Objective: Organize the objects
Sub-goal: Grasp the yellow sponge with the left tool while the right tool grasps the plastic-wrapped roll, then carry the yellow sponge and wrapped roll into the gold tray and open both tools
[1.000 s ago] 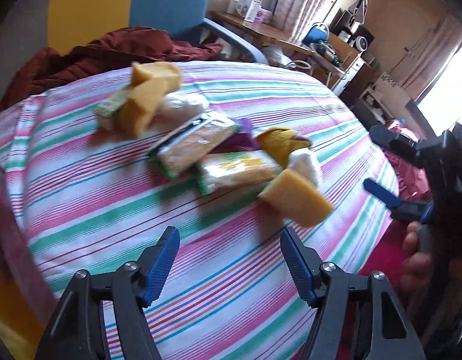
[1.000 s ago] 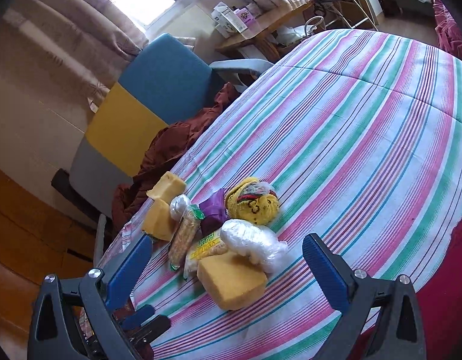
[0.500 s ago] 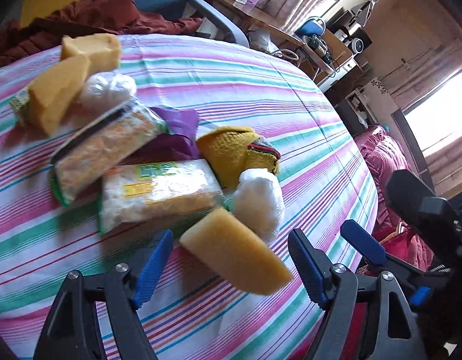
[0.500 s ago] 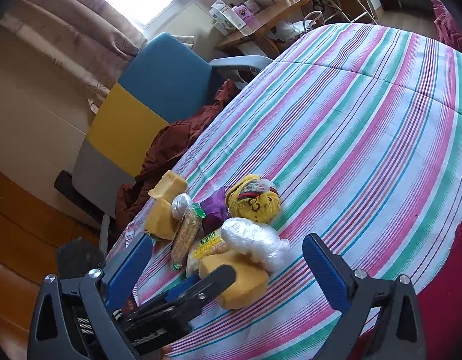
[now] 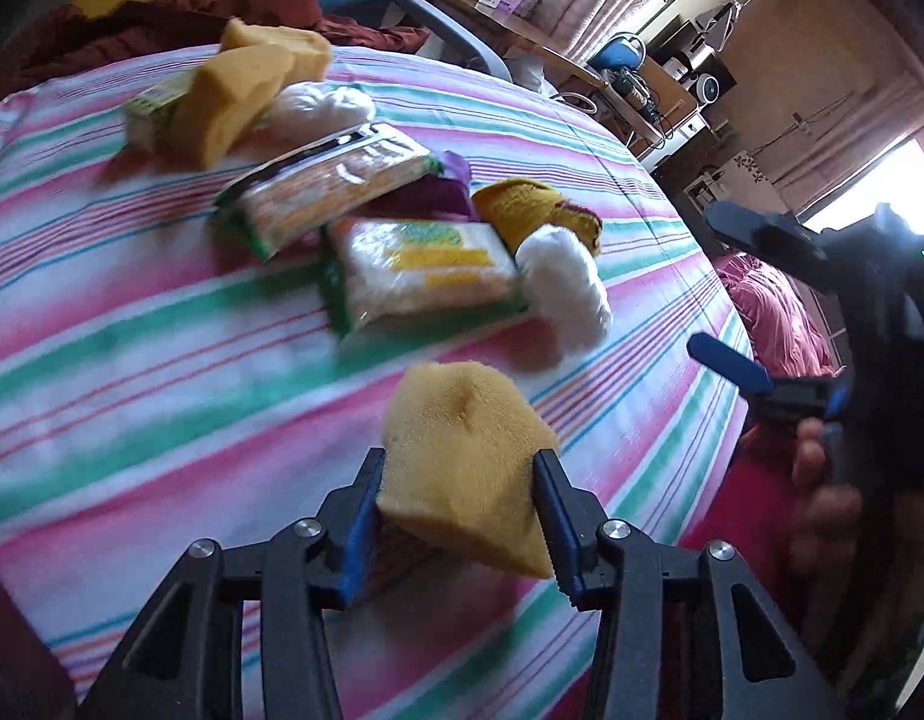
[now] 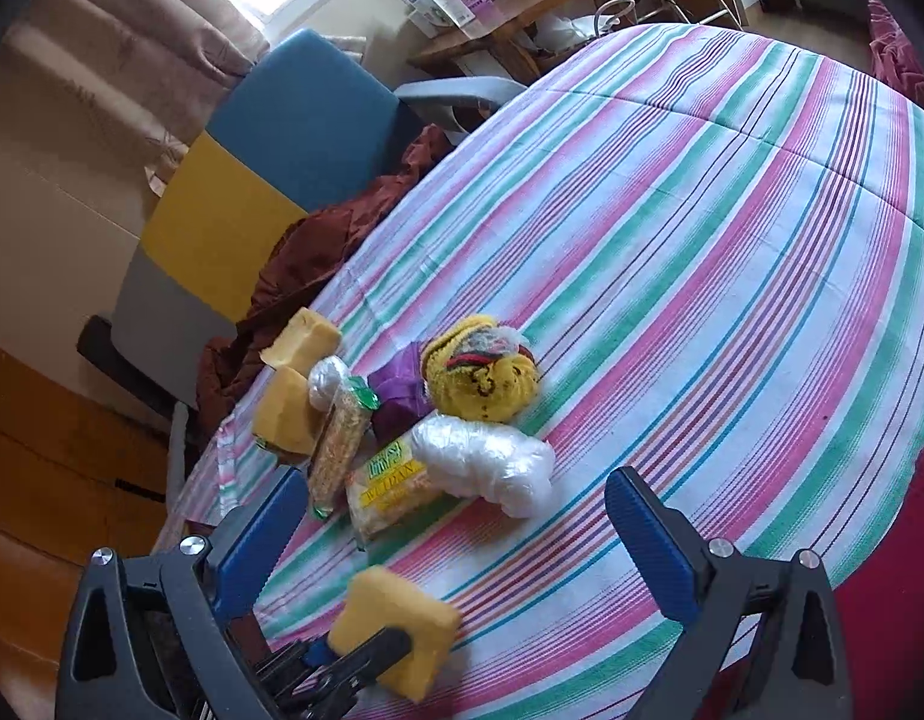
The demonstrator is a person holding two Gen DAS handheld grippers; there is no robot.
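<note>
While its jaws have just been closing, a yellow sponge (image 5: 462,468) is clamped between the blue pads of the left gripper (image 5: 459,516) and held clear above the striped tablecloth (image 5: 132,360), on the near side of the yellow noodle packet (image 5: 420,270). The right gripper (image 6: 450,534) is held with its fingers spread wide and empty, nearer than that packet too.

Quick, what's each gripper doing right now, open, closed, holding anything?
Left gripper: its fingers have just been closing, now shut on the yellow sponge.
Right gripper: open, holding nothing.
</note>
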